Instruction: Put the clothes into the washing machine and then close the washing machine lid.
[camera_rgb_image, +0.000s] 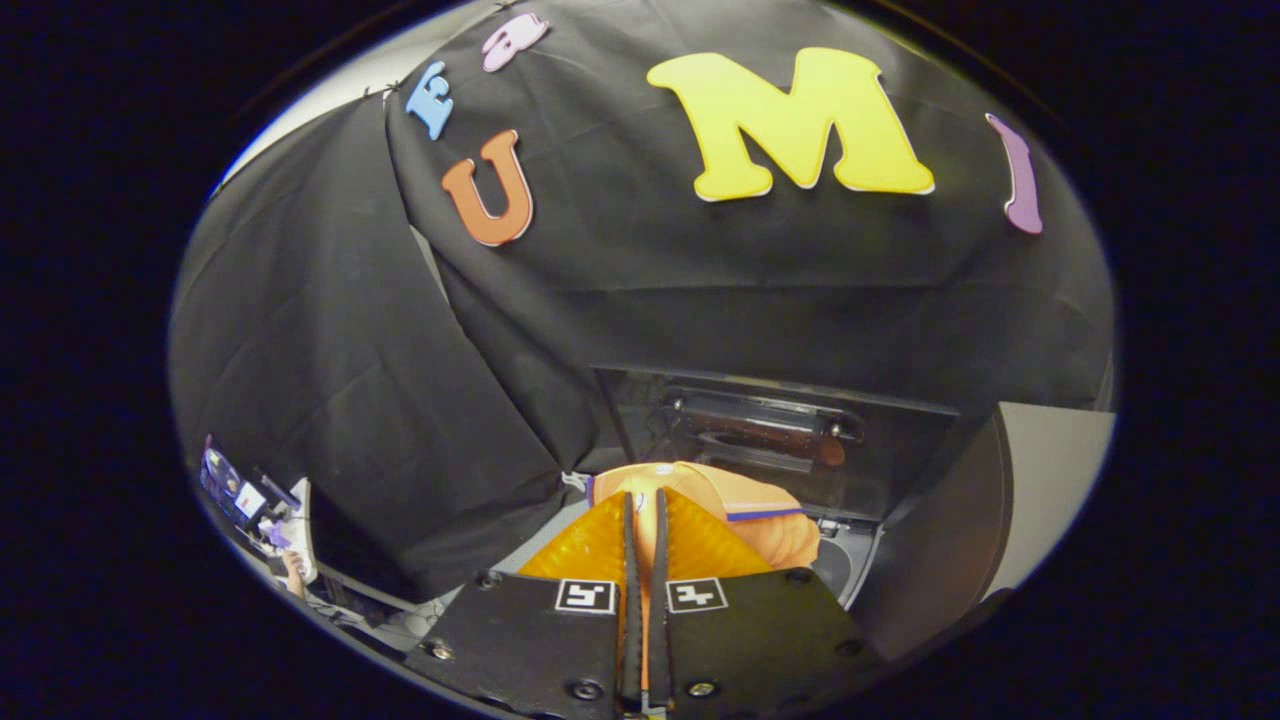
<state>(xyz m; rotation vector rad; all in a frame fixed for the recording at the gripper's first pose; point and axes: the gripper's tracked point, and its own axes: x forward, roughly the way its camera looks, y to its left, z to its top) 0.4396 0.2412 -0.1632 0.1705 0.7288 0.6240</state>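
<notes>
My gripper (645, 510) is shut on an orange garment (760, 510) with a thin purple and white trim. The cloth is pinched between the two fingers and bulges out ahead of them and to their right. Beyond the garment stands the washing machine's raised dark see-through lid (770, 430), leaning back against the booth wall. Just right of the garment a curved piece of the machine's grey top opening (845, 565) shows. The drum itself is hidden behind the garment and the fingers.
A tall grey panel (1040, 490) rises to the right of the machine. To the left, past the hanging black cloth, a desk with a screen and small items (250, 500) sits lower down, with a person's hand (293, 575) near it.
</notes>
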